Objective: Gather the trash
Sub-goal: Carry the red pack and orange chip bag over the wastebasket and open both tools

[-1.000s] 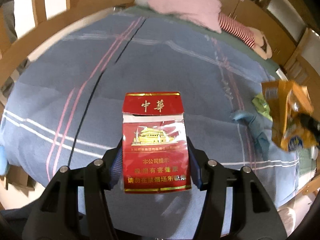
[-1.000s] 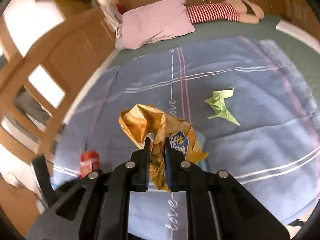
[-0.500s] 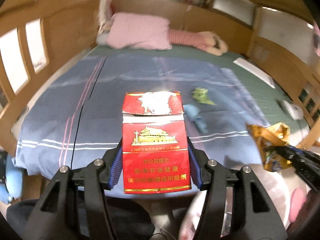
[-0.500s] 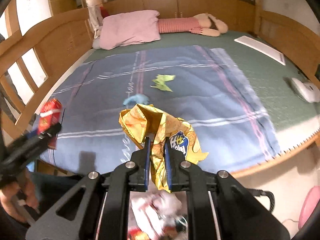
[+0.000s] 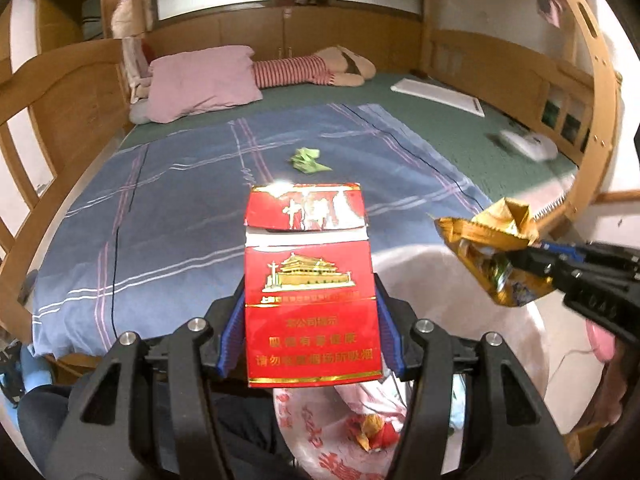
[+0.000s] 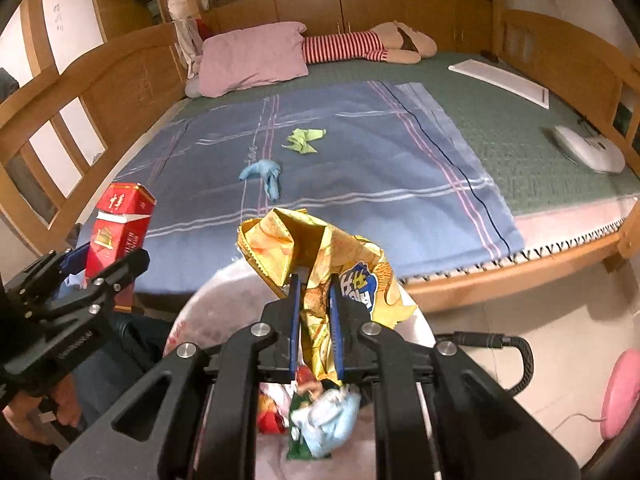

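cigarette pack [image 5: 310,296] gripped, snack bag [image 6: 320,264] pinched

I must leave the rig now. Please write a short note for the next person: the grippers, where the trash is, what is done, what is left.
Left gripper: shut on the red cigarette pack, held upright.
Right gripper: shut on the crumpled yellow snack bag.
Both are held off the bed, over the white trash bag on the floor, which already holds some wrappers.
Done: these two pieces picked up from the blanket.
Left: drop both into the bag, then fetch the green paper and the blue scrap lying on the blue blanket.
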Available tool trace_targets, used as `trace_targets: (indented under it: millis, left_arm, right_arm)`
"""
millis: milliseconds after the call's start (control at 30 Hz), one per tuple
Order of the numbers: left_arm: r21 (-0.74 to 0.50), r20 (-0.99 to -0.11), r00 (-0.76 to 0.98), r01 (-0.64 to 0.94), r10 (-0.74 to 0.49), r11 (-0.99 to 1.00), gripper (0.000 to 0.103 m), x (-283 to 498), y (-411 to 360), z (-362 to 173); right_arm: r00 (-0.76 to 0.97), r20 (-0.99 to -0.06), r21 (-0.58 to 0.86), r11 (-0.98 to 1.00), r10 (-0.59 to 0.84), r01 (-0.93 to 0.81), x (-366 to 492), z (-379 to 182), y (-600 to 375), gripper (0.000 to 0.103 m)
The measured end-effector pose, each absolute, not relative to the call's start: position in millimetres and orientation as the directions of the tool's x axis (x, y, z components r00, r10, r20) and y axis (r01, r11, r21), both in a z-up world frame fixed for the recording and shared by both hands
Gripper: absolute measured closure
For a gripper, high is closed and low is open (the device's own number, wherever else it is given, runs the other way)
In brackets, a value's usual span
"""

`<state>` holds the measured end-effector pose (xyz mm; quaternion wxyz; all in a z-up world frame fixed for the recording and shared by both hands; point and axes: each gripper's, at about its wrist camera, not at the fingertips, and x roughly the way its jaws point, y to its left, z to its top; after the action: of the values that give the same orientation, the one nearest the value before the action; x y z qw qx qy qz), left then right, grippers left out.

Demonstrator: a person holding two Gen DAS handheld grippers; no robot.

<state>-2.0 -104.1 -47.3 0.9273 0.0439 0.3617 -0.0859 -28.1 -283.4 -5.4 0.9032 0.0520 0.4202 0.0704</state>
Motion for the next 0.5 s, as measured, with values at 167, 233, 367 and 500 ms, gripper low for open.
trace_targets:
  millis: [167,233,367,500]
  left_arm:
    - [0.037,-0.691,0.710,0.220,-0.134,0.975,0.047,-12,-116,-54]
    - [0.041,-0.692,0.708,0.231,-0.139,0.972,0.047,-13,-119,-55]
    - [0.036,-0.712,0.685,0.259,-0.157,0.965,0.046,-11,-123,-61]
    - [-0.026,-0.746,0.631,0.293,-0.214,0.956,0.045,-7,-121,-70]
  right_arm:
    - [0.649,-0.743,0.147,0.986,0.163,-0.078,-44,1,-294,0.089]
    - [0.647,-0.743,0.158,0.984,0.173,-0.081,-46,-1,-296,0.089]
    - [0.587,-0.783,0.177,0.979,0.205,-0.105,-45,-15,-292,0.089]
    - [0.564,-0.805,0.165,0.983,0.184,-0.085,-43,-24,-292,0.064]
